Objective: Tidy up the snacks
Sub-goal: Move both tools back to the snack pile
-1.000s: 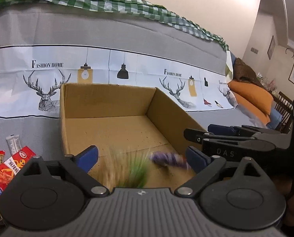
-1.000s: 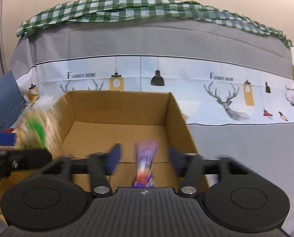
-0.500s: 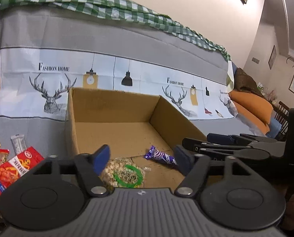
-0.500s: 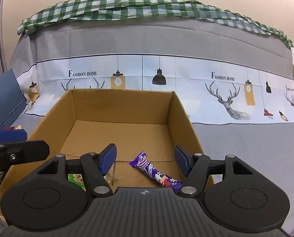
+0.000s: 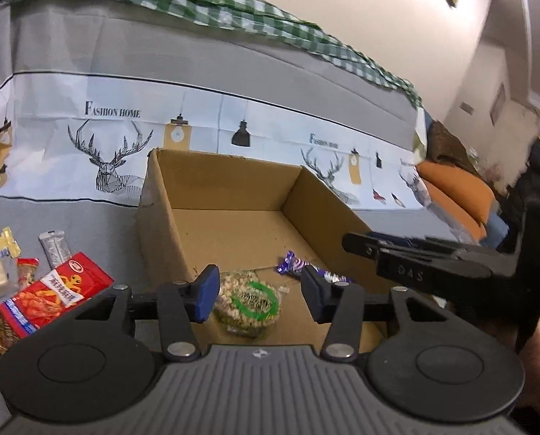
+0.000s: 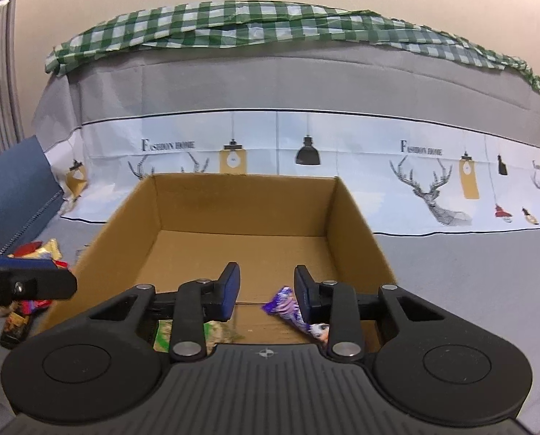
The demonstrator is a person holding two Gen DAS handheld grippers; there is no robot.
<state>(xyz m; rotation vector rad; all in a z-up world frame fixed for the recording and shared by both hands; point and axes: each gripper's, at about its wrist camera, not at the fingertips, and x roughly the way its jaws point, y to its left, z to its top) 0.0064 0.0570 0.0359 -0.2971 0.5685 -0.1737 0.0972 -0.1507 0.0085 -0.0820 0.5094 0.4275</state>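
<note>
While both tongs narrow, gripping nothing | purple wrapper (image 6: 294,313) half-hidden | green packet (image 6: 166,331) mostly covered

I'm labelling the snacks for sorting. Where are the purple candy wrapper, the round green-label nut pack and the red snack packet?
purple candy wrapper (image 6: 286,302): right wrist view, its upper end.
round green-label nut pack (image 5: 250,302): left wrist view, centre of the label.
red snack packet (image 5: 58,288): left wrist view, middle of its printed front.
</note>
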